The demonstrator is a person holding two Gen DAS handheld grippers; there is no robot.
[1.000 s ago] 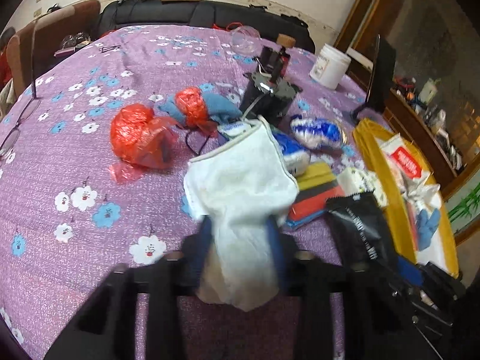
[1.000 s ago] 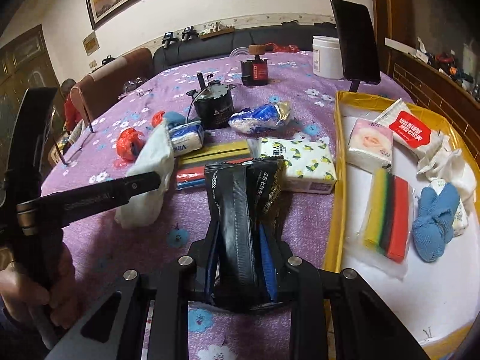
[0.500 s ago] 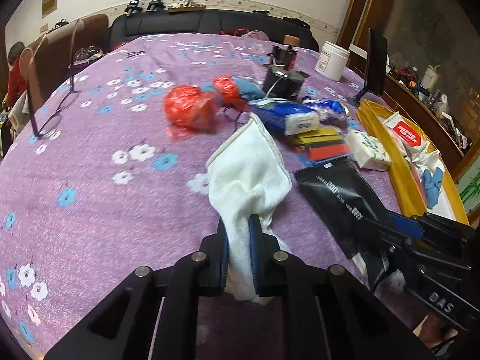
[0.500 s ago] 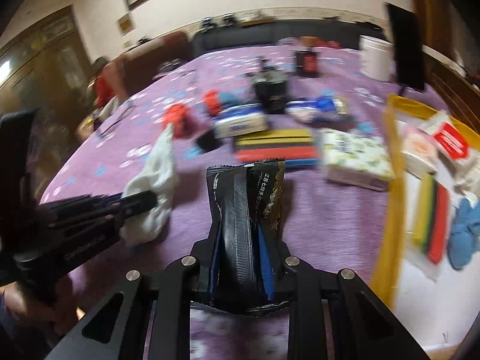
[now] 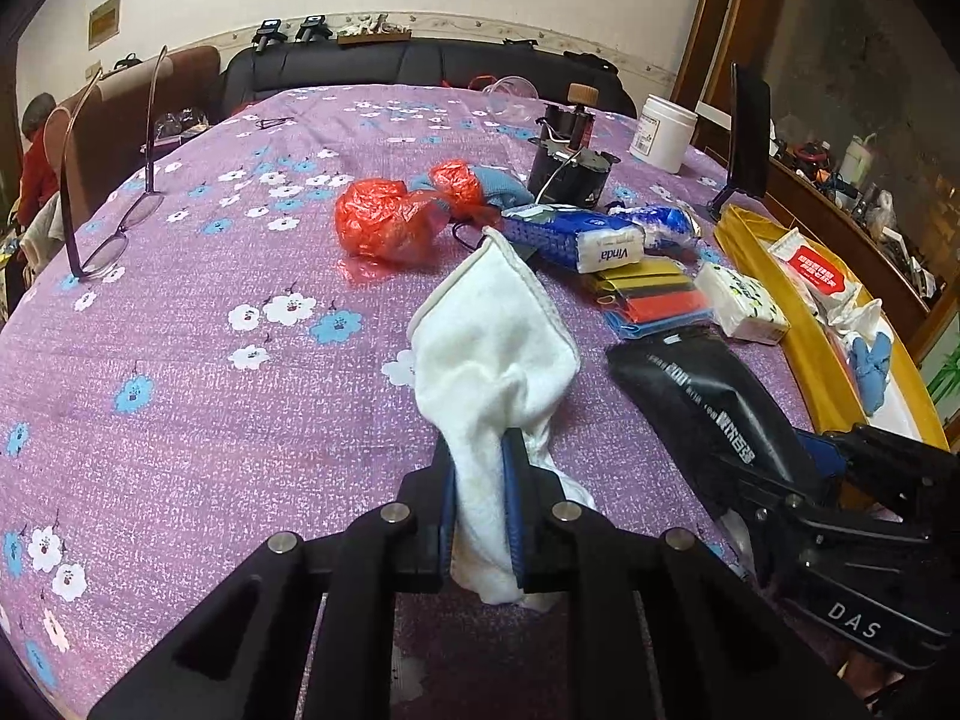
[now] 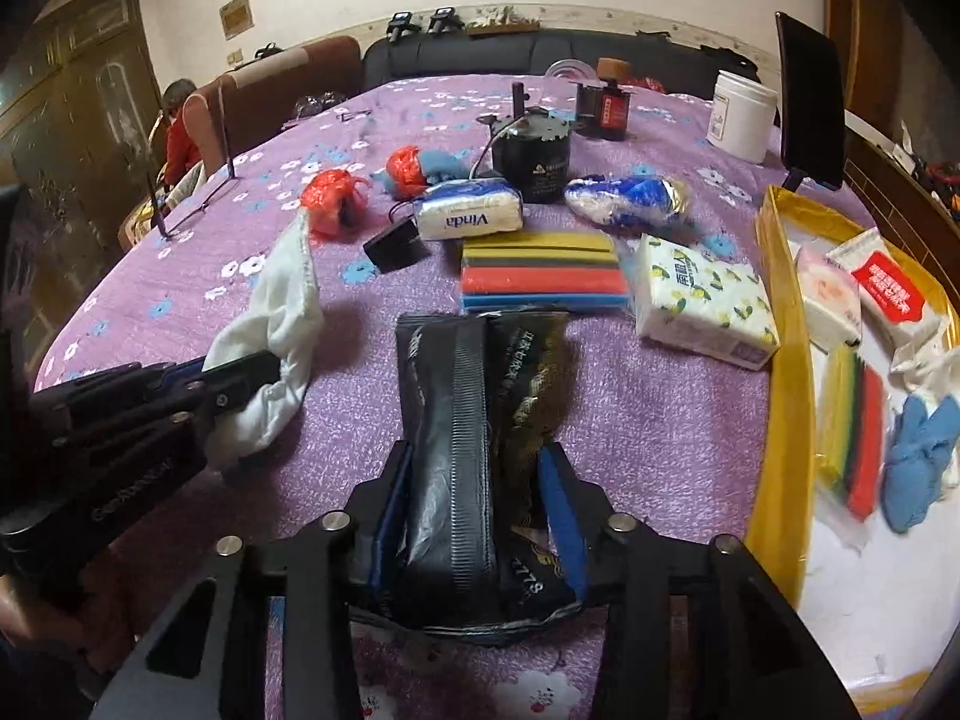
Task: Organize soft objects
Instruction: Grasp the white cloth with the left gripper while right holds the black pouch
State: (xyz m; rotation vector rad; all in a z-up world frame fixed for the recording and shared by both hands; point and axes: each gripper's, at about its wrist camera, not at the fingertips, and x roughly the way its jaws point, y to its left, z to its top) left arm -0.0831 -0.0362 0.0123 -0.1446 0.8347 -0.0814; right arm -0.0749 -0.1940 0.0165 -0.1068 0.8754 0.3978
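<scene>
My left gripper (image 5: 480,450) is shut on a white cloth (image 5: 495,336) and holds it above the purple flowered tablecloth (image 5: 210,360); the cloth also shows in the right wrist view (image 6: 282,324). My right gripper (image 6: 480,462) is shut on a black soft pouch (image 6: 462,414), which also shows in the left wrist view (image 5: 702,396). The yellow tray (image 6: 780,360) at the right holds a blue glove (image 6: 918,456), a sponge pack (image 6: 852,426) and tissue packs.
On the cloth lie red plastic bags (image 5: 384,222), a Vinda tissue pack (image 6: 468,216), a striped sponge pack (image 6: 540,270), a lemon-print tissue pack (image 6: 702,300), a blue-white bag (image 6: 624,198), a black motor (image 6: 534,162), a white jar (image 6: 741,114) and glasses (image 5: 102,252).
Both grippers have pulled back from the pile with their loads. The white cloth, loose between wide jaws a second ago, is now pinched tight. The pouch stays held.
</scene>
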